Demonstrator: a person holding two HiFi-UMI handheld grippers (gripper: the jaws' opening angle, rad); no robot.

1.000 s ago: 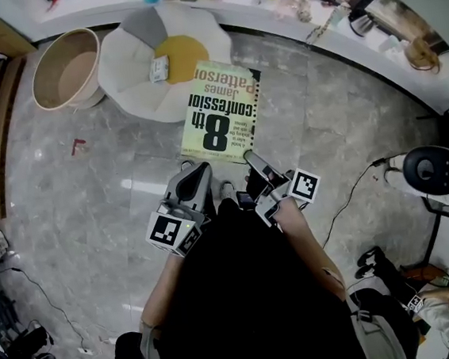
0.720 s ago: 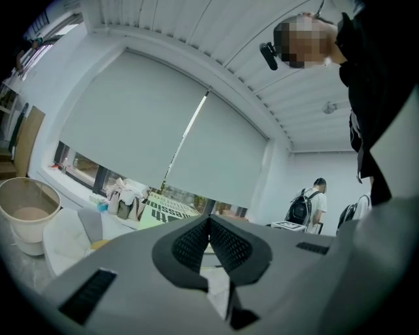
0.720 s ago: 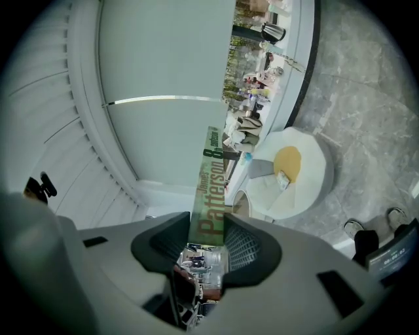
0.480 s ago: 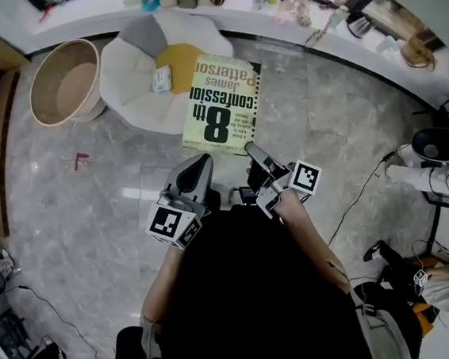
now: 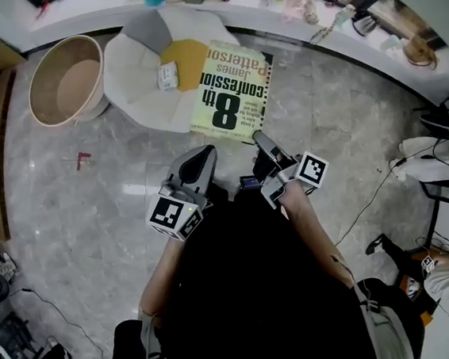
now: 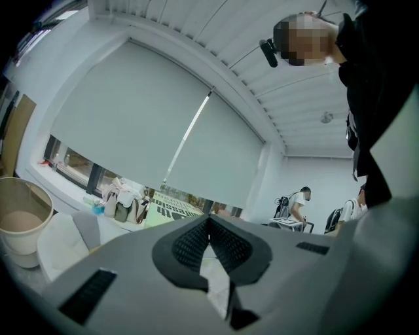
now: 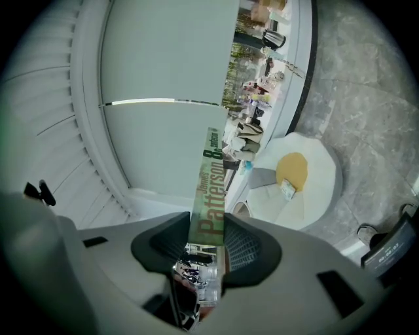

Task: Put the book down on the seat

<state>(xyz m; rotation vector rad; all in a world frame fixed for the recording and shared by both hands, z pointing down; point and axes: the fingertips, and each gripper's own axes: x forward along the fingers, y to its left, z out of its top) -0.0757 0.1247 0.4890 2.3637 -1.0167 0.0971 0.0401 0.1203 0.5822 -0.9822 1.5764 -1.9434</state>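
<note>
Holds the book (image 5: 231,93) in the right gripper (image 5: 262,142), jaws part-way apart and pressed onto it at the end nearest the person. Carries it cover up in the air, overlapping the right edge of the seat (image 5: 137,72) in the head view and hanging partly over the floor (image 5: 75,198) just right of the seat. Shows, in the right gripper view, the green spine edge-on between the two pads, clamped from both sides, with the seat lower down and well apart from the book.

Has the left gripper (image 5: 198,160) shut, jaws meeting at their tips with nothing between them. Sits on the near side of the seat, beside the right gripper, and touches neither book nor seat.

Finds a yellow cushion (image 5: 180,60) at the middle of the seat and a small packet (image 5: 168,75) lying on the seat just left of that cushion. Puts a round tub (image 5: 66,80) just left of the seat, a small red thing (image 5: 83,158) on the floor near the seat's near-left side, and a white ledge (image 5: 96,17) with bags and bottles behind the seat.
</note>
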